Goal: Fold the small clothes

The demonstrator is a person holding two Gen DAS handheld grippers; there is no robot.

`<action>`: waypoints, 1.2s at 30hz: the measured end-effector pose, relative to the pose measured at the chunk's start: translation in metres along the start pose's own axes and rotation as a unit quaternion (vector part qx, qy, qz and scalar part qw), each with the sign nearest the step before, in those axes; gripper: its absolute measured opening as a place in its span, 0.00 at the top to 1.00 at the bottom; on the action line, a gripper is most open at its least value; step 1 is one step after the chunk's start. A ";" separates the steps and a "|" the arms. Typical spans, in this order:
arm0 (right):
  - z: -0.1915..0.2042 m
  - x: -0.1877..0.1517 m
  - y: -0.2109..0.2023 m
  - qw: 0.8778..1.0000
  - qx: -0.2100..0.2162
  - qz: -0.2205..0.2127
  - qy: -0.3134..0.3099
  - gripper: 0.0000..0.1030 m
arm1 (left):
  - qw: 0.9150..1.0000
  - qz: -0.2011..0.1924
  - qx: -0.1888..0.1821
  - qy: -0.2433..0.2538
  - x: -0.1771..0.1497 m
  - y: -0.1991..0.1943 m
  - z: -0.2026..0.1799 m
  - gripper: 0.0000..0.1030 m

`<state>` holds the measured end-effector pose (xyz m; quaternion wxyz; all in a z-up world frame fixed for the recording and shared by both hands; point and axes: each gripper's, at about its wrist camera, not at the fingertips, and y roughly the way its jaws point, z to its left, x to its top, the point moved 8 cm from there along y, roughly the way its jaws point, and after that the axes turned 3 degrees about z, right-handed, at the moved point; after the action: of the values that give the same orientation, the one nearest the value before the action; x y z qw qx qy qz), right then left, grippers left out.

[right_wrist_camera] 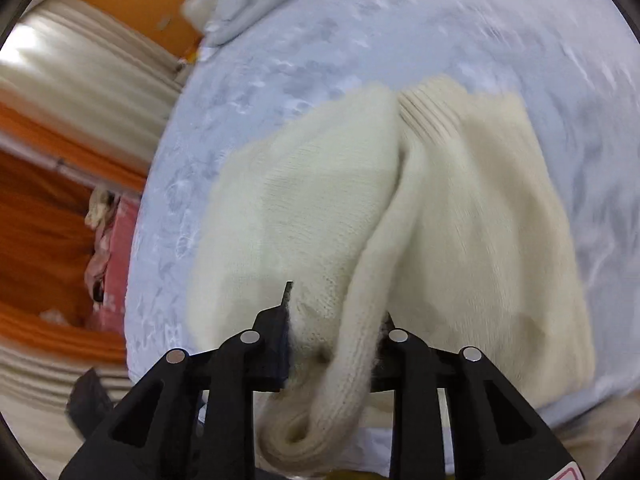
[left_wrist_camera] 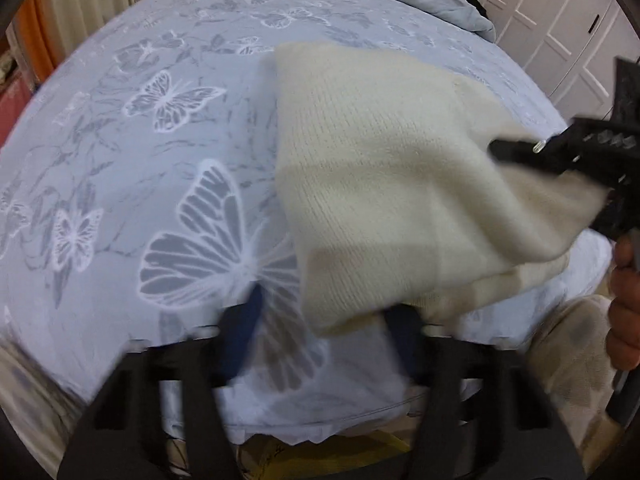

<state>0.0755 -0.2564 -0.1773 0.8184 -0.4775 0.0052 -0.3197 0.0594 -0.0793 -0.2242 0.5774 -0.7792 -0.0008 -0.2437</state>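
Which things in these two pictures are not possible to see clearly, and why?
- Left hand-held gripper, left wrist view: motion blur; the cream sweater covers its right fingertip.
- Sweater's shape, both views: folded layers hide sleeves.
- Right hand-held gripper, right wrist view: knit hides the grip point.
- Bed sheet pattern there: blurred.

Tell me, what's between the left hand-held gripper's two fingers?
Only bare butterfly bedsheet, seen in the left wrist view. The left hand-held gripper is open, and the cream knit sweater only overlaps its right finger.
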 end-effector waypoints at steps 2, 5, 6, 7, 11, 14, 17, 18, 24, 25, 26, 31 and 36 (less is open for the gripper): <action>0.017 0.014 -0.039 0.997 0.060 -0.044 -0.002 0.81 | 1.000 0.003 -0.014 0.010 0.005 -0.001 -0.008 0.76; 0.026 0.025 -0.095 0.990 0.088 -0.108 -0.014 0.81 | 0.999 -0.026 -0.033 0.033 0.008 -0.017 -0.028 0.78; 0.013 0.022 -0.108 0.989 0.087 -0.123 -0.002 0.81 | 0.998 -0.030 -0.037 0.037 0.010 -0.020 -0.033 0.78; -0.003 0.019 -0.111 0.989 0.080 -0.125 0.012 0.81 | 0.998 -0.029 -0.040 0.040 0.012 -0.020 -0.038 0.78; -0.115 -0.018 -0.048 0.993 -0.012 -0.019 0.120 0.81 | 0.998 0.012 -0.034 0.042 0.001 0.006 -0.043 0.78; -0.119 -0.023 -0.045 0.992 -0.017 -0.017 0.127 0.80 | 0.999 0.031 -0.022 0.033 -0.010 0.019 -0.039 0.78; -0.111 -0.024 -0.041 0.994 -0.056 -0.010 0.092 0.79 | 0.999 0.034 -0.024 0.027 -0.010 0.017 -0.038 0.78; -0.112 -0.025 -0.041 0.994 -0.053 -0.011 0.094 0.79 | 0.999 0.034 -0.023 0.028 -0.011 0.017 -0.040 0.78; -0.116 -0.023 -0.046 0.994 -0.015 -0.012 0.112 0.73 | 0.999 0.029 -0.016 0.024 -0.010 0.015 -0.039 0.78; -0.116 -0.023 -0.048 0.994 -0.017 -0.013 0.110 0.71 | 0.999 0.028 -0.012 0.025 -0.009 0.014 -0.039 0.77; -0.111 -0.020 -0.048 0.994 -0.022 -0.016 0.105 0.71 | 0.999 0.027 -0.009 0.028 -0.009 0.012 -0.040 0.77; -0.098 -0.017 -0.049 0.995 -0.056 -0.016 0.081 0.69 | 0.999 0.025 0.000 0.030 -0.009 0.007 -0.042 0.77; -0.096 -0.018 -0.047 0.994 -0.063 -0.014 0.084 0.65 | 0.999 0.025 0.003 0.032 -0.008 0.007 -0.041 0.77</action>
<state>0.0071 -0.3376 -0.1975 0.7787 -0.4998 0.0872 -0.3692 0.0385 -0.1164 -0.2246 0.5853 -0.7694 0.0366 -0.2534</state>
